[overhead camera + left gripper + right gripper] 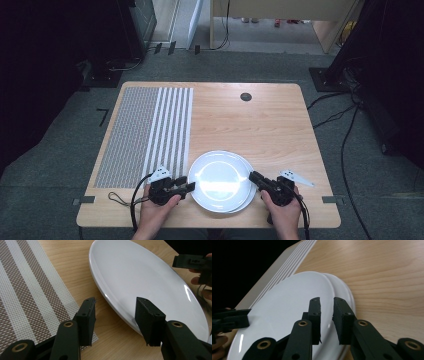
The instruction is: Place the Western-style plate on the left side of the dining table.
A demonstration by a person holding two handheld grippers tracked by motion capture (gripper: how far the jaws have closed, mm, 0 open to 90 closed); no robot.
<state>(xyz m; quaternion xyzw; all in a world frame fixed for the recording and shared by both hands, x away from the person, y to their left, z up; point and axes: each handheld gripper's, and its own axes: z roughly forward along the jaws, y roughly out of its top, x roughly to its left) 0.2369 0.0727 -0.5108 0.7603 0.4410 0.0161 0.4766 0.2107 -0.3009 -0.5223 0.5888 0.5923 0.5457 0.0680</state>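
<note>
The striped placemat [145,134] is lying at the desk's [270,125] 9 o'clock. The left gripper [186,186] is sitting at the top plate's [220,179] 9 o'clock, jaws spread. The right gripper [253,176] is sitting at 3 o'clock, jaws narrowly parted over the rim. The right gripper view is revealing a lower plate [342,290] peeking out underneath.

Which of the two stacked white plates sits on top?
The top plate lies toward the mat; the lower plate peeks out from under its right edge.

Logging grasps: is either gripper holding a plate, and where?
Nothing held: left gripper open at the top plate rim; right gripper nearly closed above it.
</note>
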